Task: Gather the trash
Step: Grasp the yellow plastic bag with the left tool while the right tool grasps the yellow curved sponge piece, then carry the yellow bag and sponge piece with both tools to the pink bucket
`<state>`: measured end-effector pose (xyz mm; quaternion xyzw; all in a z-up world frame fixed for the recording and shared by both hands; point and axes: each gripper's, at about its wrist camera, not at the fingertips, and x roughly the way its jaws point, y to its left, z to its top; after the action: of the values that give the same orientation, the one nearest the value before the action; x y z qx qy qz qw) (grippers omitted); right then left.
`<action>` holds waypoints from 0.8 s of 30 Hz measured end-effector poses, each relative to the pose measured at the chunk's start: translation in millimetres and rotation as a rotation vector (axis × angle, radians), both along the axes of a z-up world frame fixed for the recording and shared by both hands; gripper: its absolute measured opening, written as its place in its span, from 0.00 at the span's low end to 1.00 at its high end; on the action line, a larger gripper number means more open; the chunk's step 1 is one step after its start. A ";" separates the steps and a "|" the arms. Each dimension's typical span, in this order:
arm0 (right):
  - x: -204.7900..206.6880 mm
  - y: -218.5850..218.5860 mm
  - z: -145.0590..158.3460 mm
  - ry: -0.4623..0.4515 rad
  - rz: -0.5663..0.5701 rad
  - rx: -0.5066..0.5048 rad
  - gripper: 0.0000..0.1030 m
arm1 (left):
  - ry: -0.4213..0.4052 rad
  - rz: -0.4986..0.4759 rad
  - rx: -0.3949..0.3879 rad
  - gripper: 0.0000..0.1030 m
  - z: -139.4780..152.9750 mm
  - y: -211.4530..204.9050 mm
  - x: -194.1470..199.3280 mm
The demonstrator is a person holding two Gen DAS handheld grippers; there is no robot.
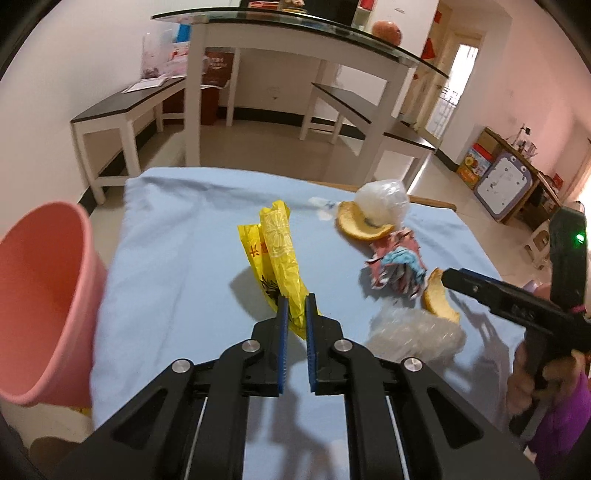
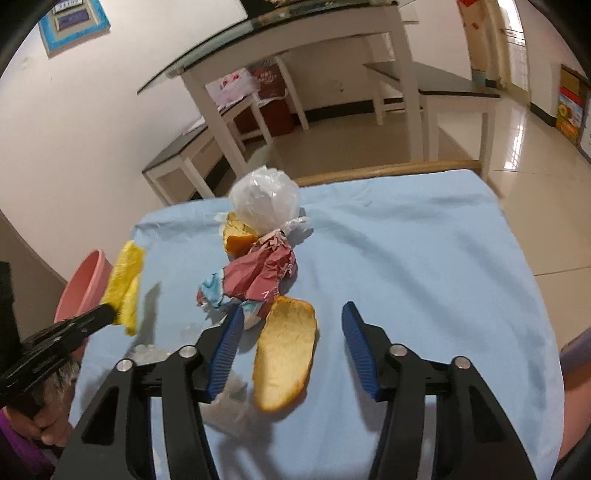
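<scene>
My left gripper (image 1: 297,299) is shut on the lower end of a yellow plastic wrapper (image 1: 275,243), which stands up from its jaws above the blue cloth (image 1: 177,240). The right wrist view shows the same wrapper (image 2: 125,284) near the pink bin (image 2: 86,284). My right gripper (image 2: 293,310) is open over an orange peel (image 2: 286,354) that lies on the cloth between its fingers, with neither pad pressing on it. Behind the peel sit crumpled red and blue paper (image 2: 258,277), a second peel (image 2: 238,236) and a balled white plastic bag (image 2: 266,201).
The pink bin (image 1: 40,288) stands open at the table's left edge. Crumpled clear plastic (image 1: 413,332) lies by the near peel (image 1: 439,299). Beyond the table are a glass-topped white table (image 1: 295,26), low benches (image 1: 125,107) and tiled floor.
</scene>
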<state>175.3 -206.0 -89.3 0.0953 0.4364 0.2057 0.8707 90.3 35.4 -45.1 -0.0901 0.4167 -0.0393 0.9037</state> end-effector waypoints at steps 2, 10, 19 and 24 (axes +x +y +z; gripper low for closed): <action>6.4 3.1 -5.5 0.012 0.017 -0.019 0.48 | 0.004 0.014 -0.001 0.08 -0.7 7.3 -4.1; 6.6 3.0 -16.5 0.035 0.044 -0.010 0.08 | 0.007 0.049 -0.006 0.08 1.0 18.8 -16.7; -27.1 -16.2 14.0 -0.051 -0.008 0.010 0.04 | -0.027 0.038 -0.007 0.08 10.0 14.4 -24.8; -45.5 -26.3 38.0 -0.124 -0.056 -0.013 0.04 | -0.057 0.039 -0.004 0.08 17.3 15.1 -34.0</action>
<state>129.8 -232.3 -51.3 0.0889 0.3802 0.1839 0.9021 56.3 50.5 -27.8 -0.0990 0.3887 -0.0253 0.9157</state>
